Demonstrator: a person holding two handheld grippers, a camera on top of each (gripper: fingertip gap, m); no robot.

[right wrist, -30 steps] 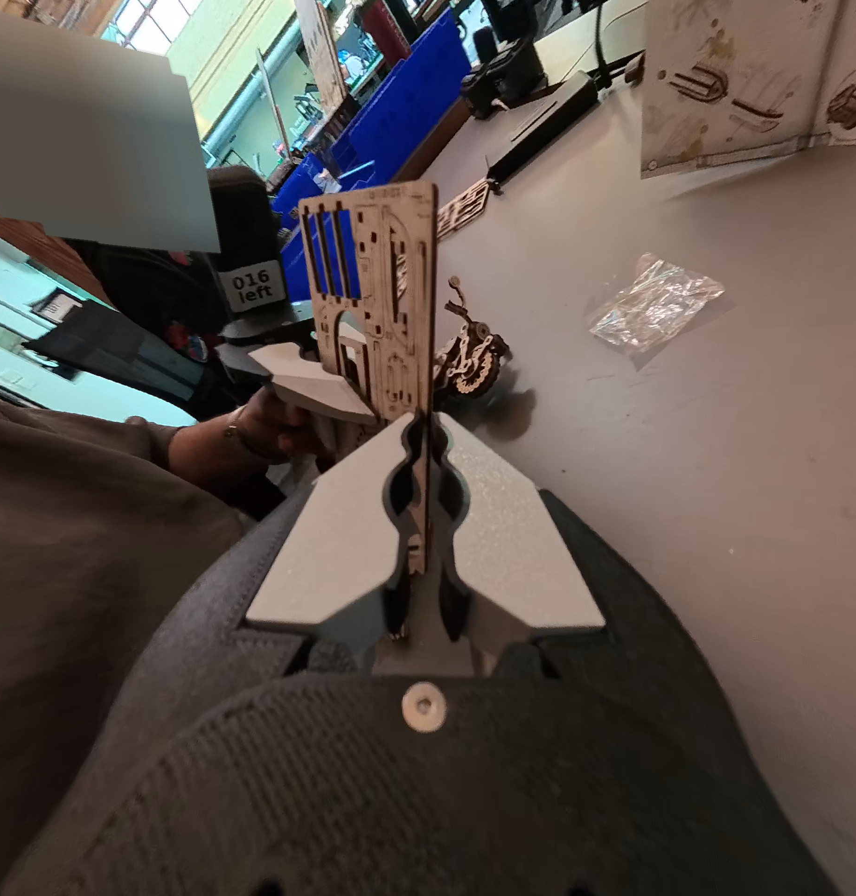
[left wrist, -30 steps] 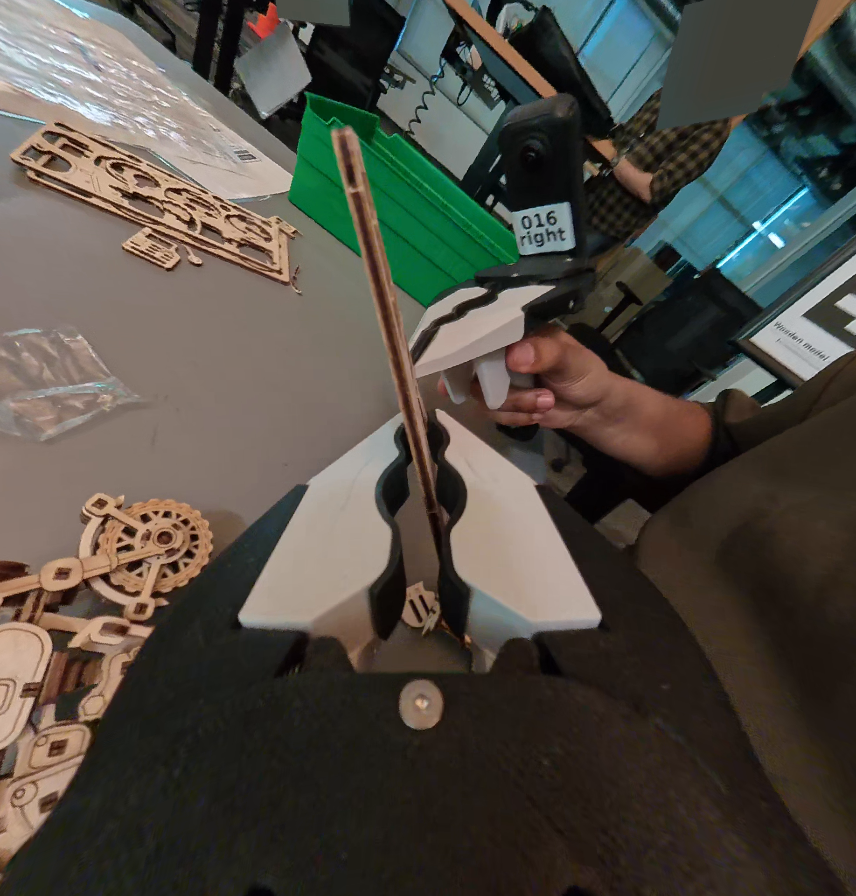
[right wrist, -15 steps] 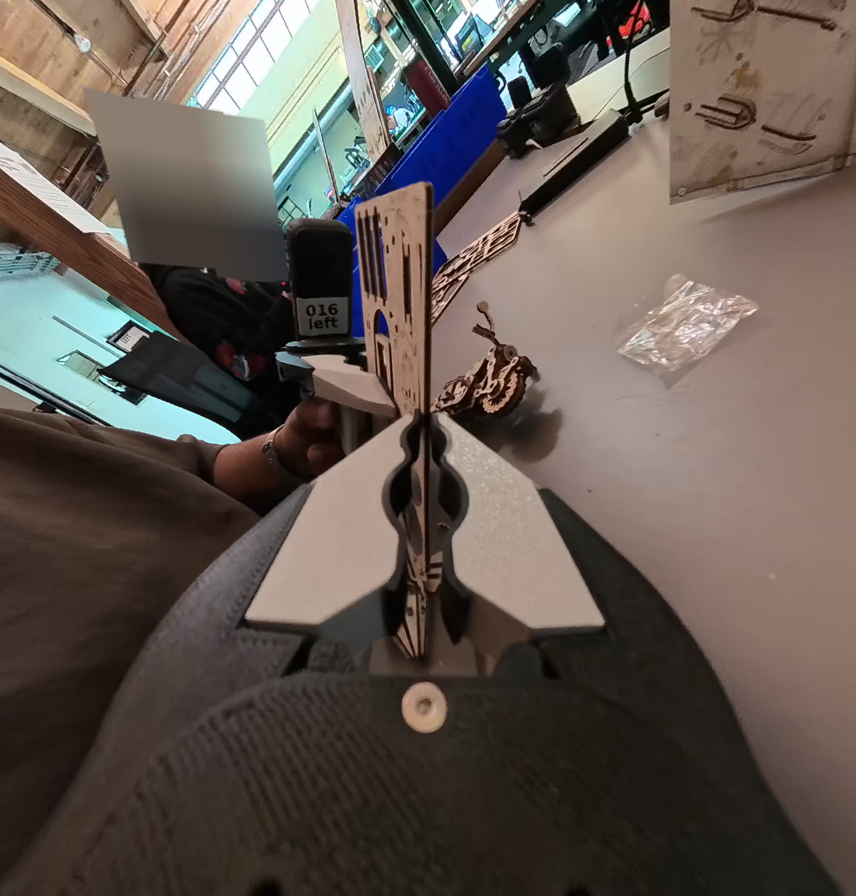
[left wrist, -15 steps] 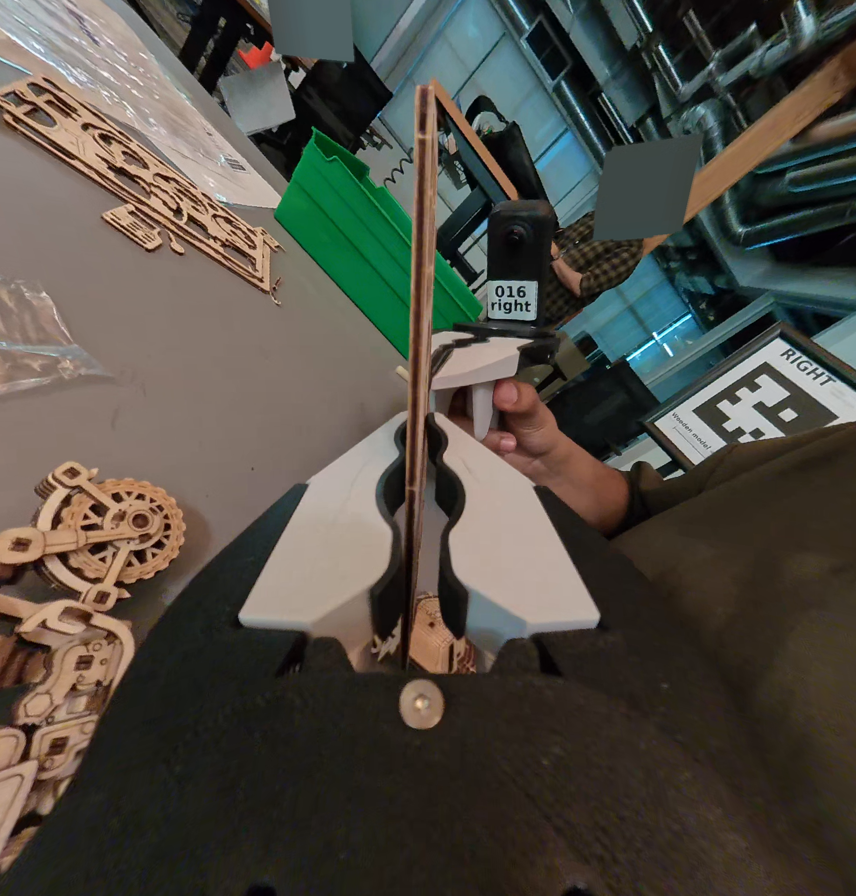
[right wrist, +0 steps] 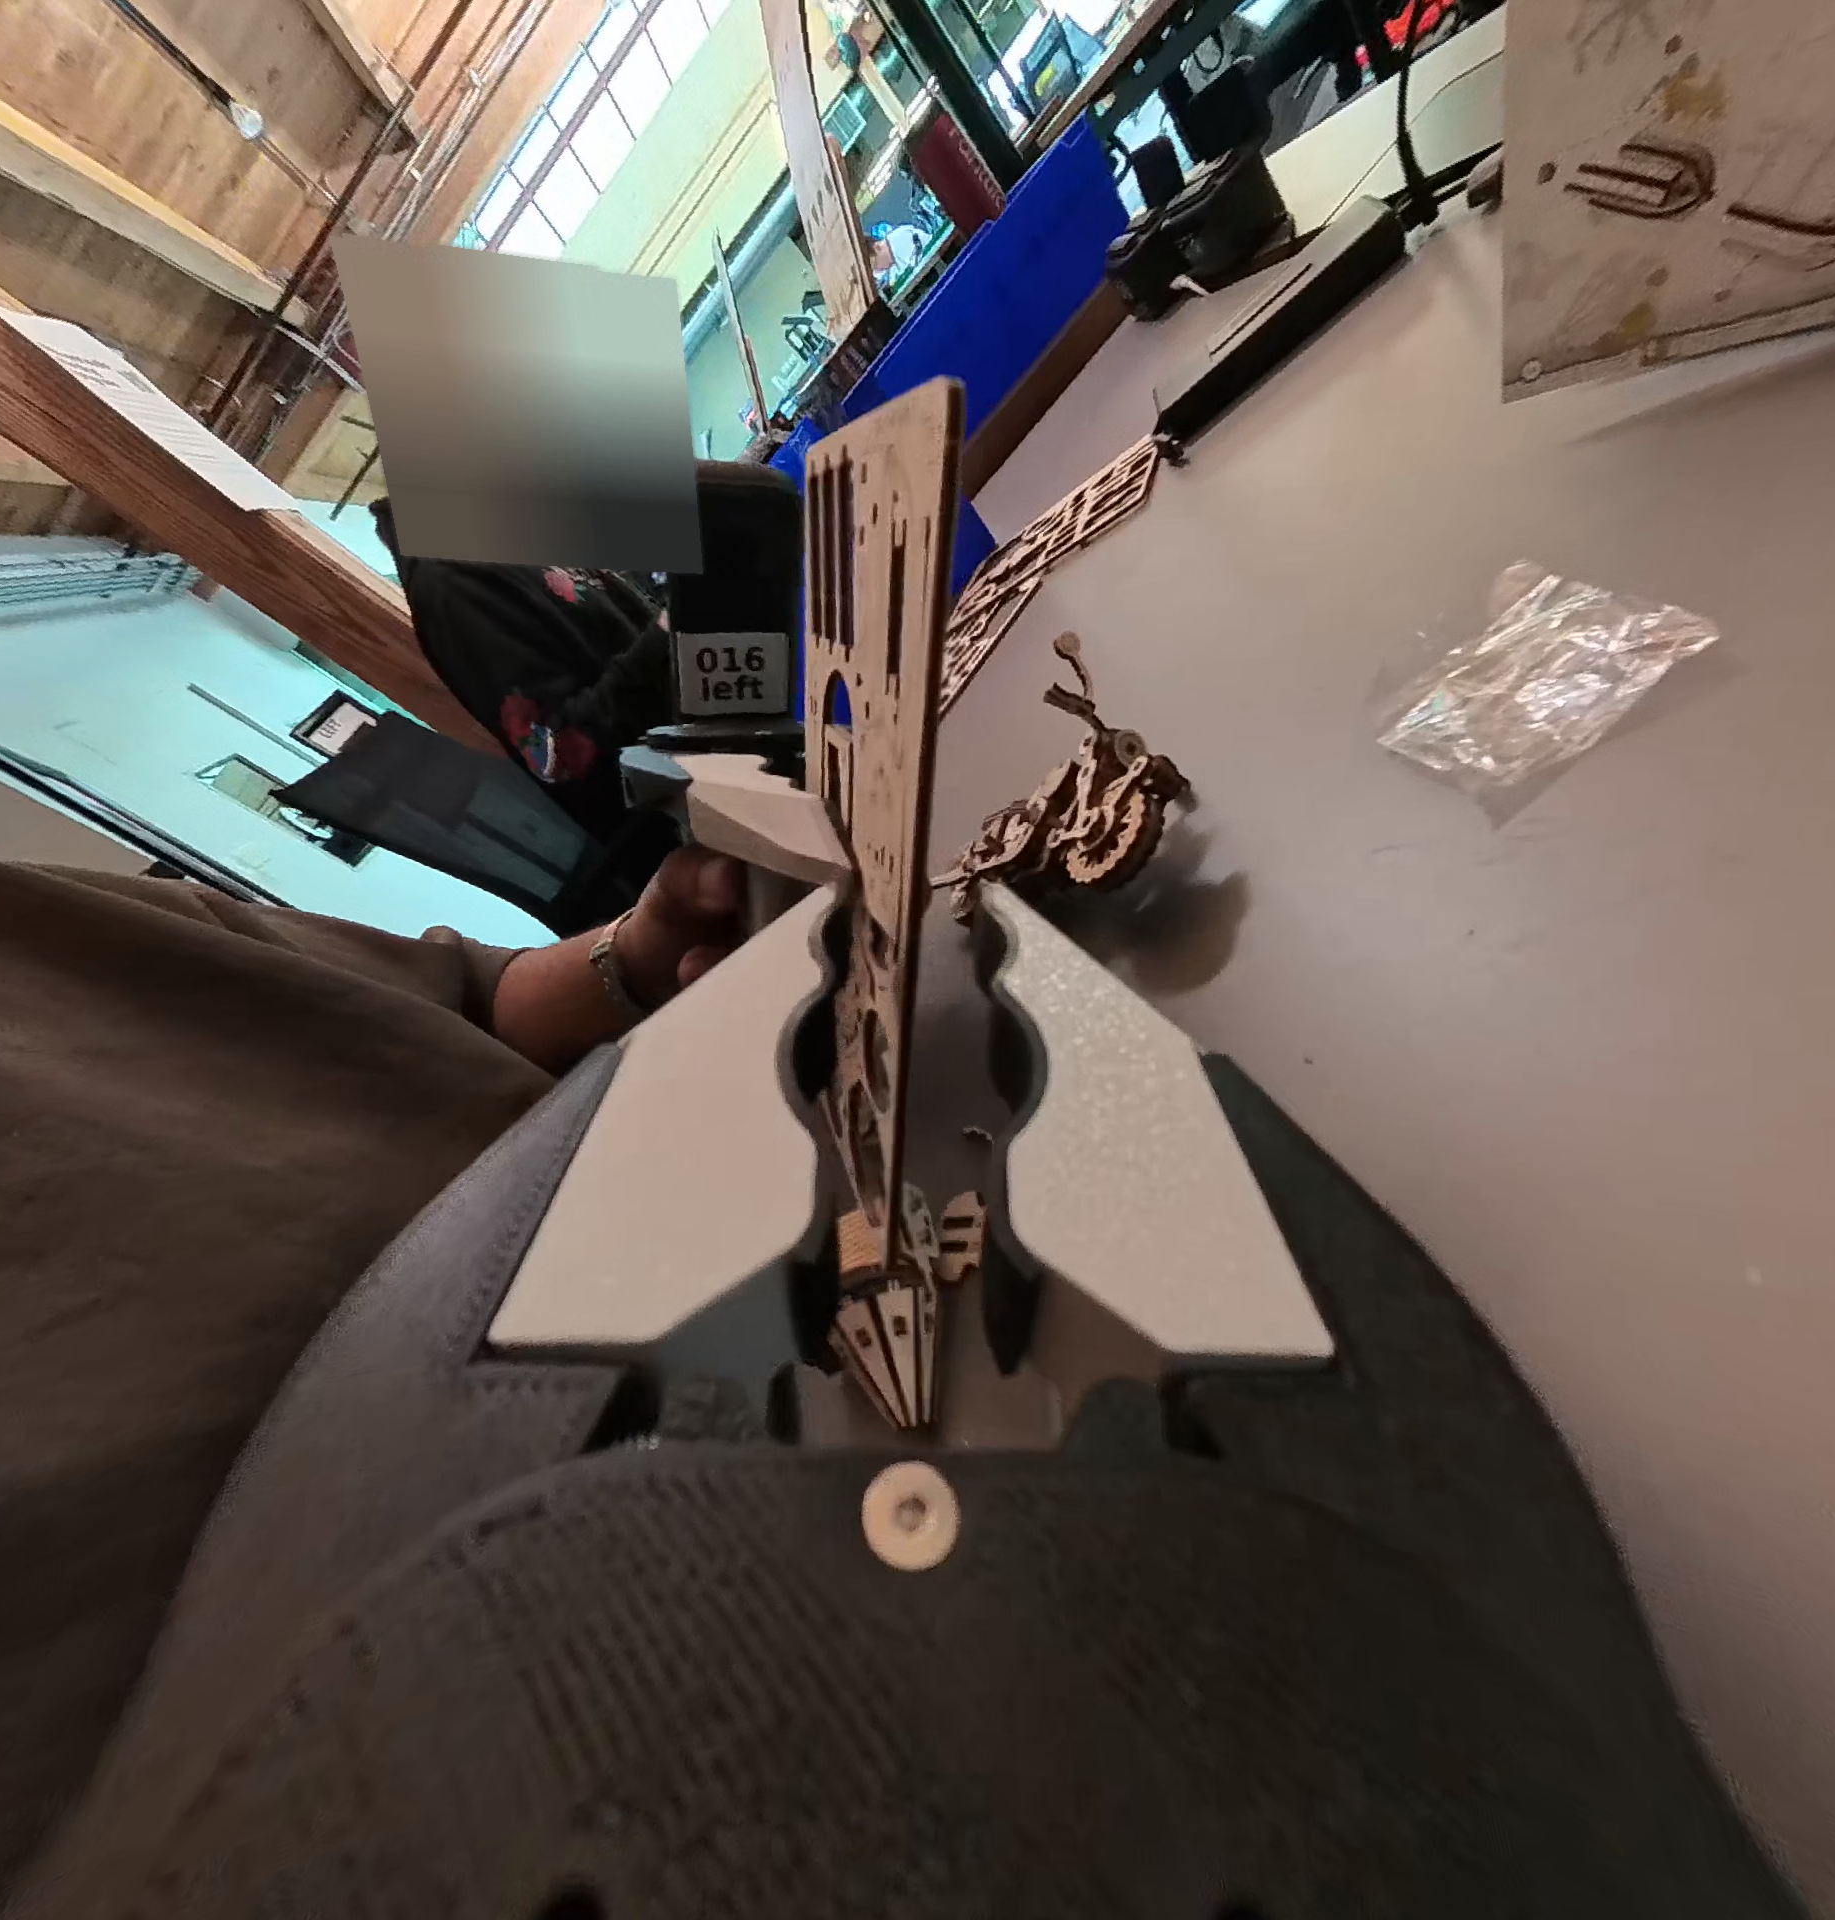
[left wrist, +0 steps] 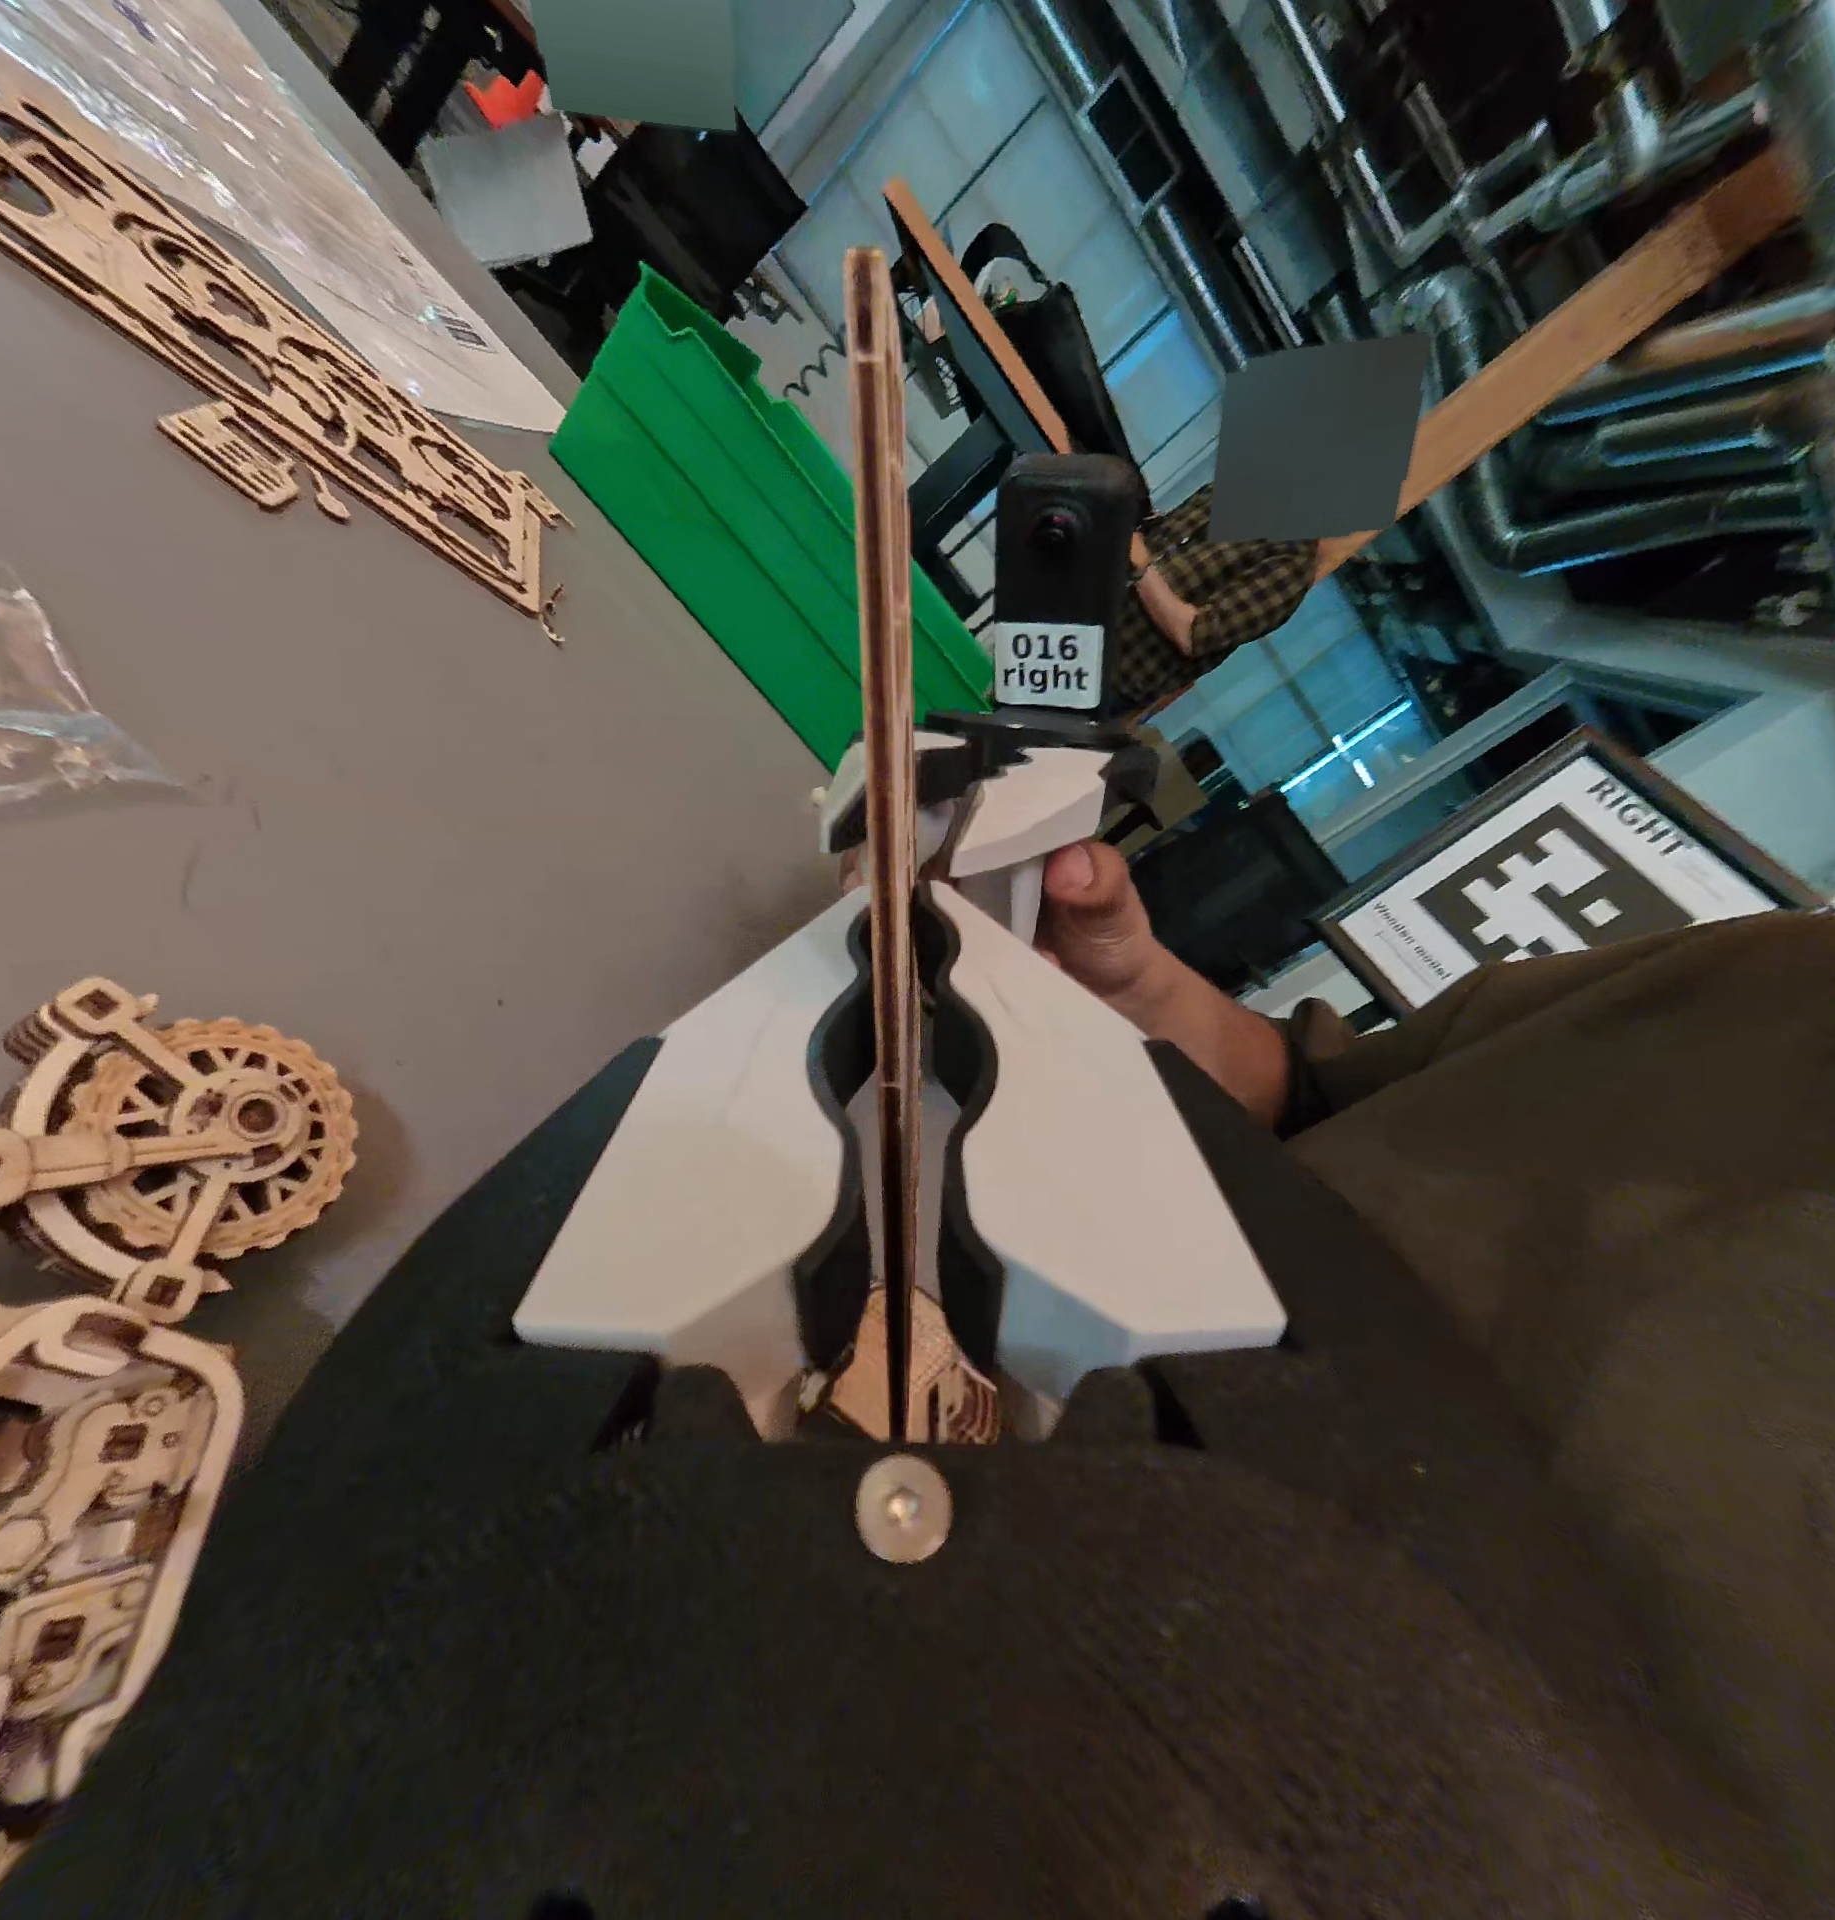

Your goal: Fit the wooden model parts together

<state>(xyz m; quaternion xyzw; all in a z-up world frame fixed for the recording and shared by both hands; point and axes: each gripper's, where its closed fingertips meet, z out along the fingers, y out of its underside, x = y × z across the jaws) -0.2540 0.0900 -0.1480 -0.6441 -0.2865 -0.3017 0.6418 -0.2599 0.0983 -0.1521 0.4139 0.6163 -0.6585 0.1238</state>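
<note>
While the left gripper [left wrist: 897, 935] is clamped on a thin laser-cut wooden sheet [left wrist: 885, 644], seen edge-on and rising upright between its white fingers [left wrist: 705, 1174], the right gripper [right wrist: 908, 914] has its fingers parted, with a gap on the right side of the same sheet [right wrist: 882, 665], which leans toward its left finger; whether that finger touches the sheet I cannot tell; in the right wrist view the sheet shows slots and an arched cut-out, and the left gripper [right wrist: 778, 821] grips it from the far side, held by a hand [right wrist: 684, 914]; in the left wrist view the right gripper [left wrist: 944, 821] sits just behind the sheet, with a hand [left wrist: 1100, 935] on its handle; on the grey worktop [left wrist: 373, 831] lie a partly built wooden motorcycle model [right wrist: 1079, 821], a flat fretted wooden parts sheet [left wrist: 269, 384], a crumpled clear plastic bag [right wrist: 1547, 675] and a green bin [left wrist: 726, 488] at the far edge; loose wooden pieces [left wrist: 61, 1507] lie at the left.
</note>
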